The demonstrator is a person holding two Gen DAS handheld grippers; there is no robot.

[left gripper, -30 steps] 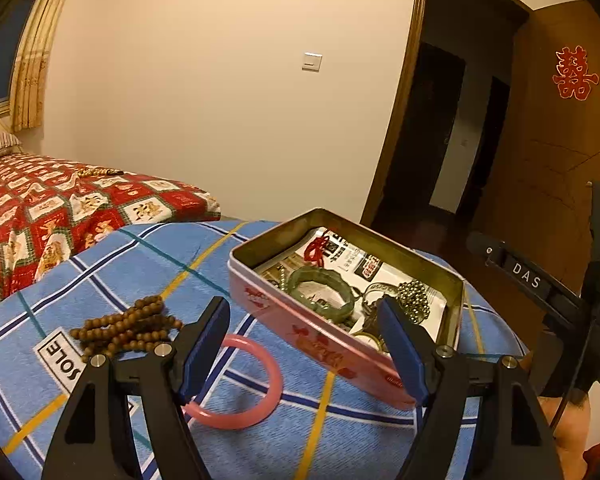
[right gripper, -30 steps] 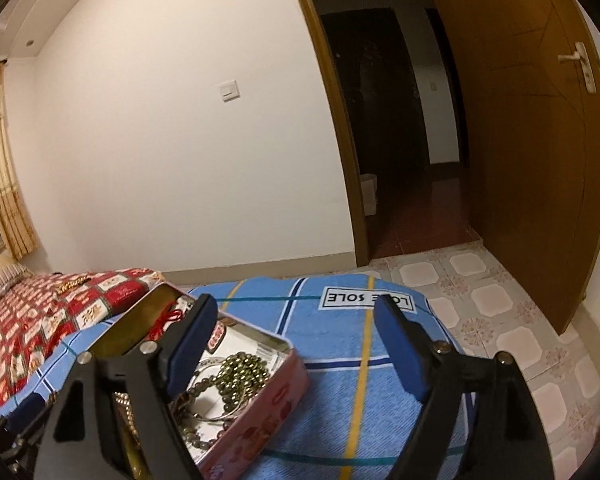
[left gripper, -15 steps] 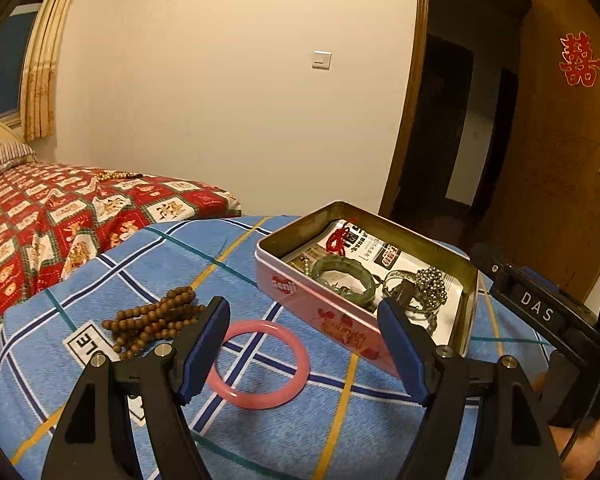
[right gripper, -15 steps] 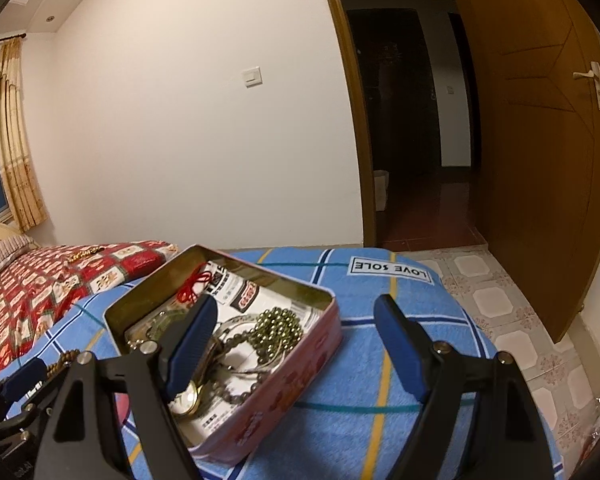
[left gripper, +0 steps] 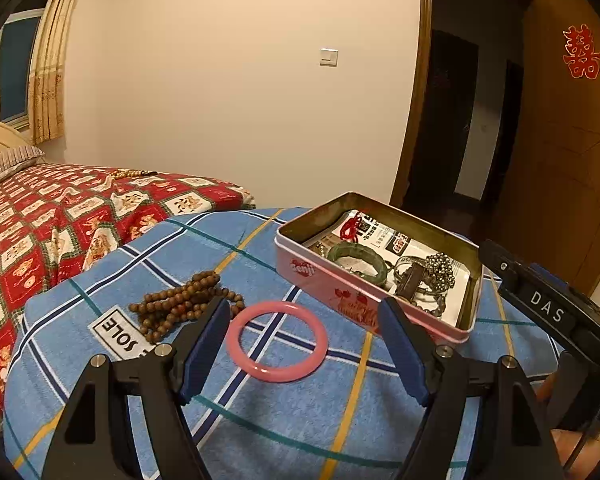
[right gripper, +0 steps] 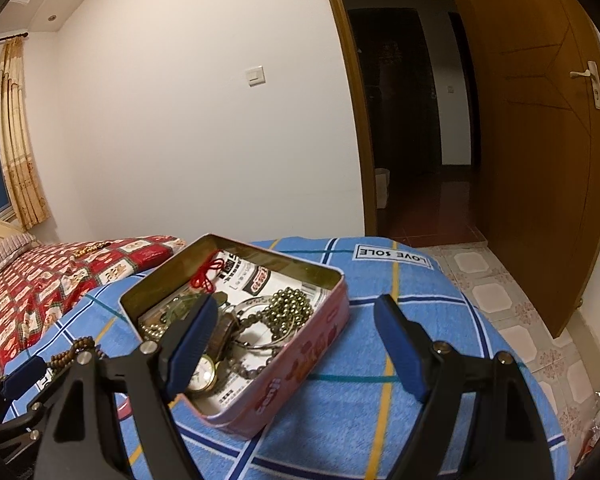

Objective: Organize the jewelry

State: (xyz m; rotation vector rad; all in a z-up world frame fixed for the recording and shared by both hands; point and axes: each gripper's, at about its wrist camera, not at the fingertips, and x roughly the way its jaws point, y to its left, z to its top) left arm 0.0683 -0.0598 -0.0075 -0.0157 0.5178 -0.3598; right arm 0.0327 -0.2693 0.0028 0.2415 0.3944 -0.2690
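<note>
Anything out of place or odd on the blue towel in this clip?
Two pieces lie loose on the blue towel outside the pink tin: the pink bangle and the heap of wooden beads. The rest of the jewelry is a jumble inside the tin. Nothing looks spilled or damaged.

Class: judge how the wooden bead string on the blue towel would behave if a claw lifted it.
The wooden bead string lies heaped in loose loops, so it probably droops and dangles. Round beads may slip from the pads. It looks light.
</note>
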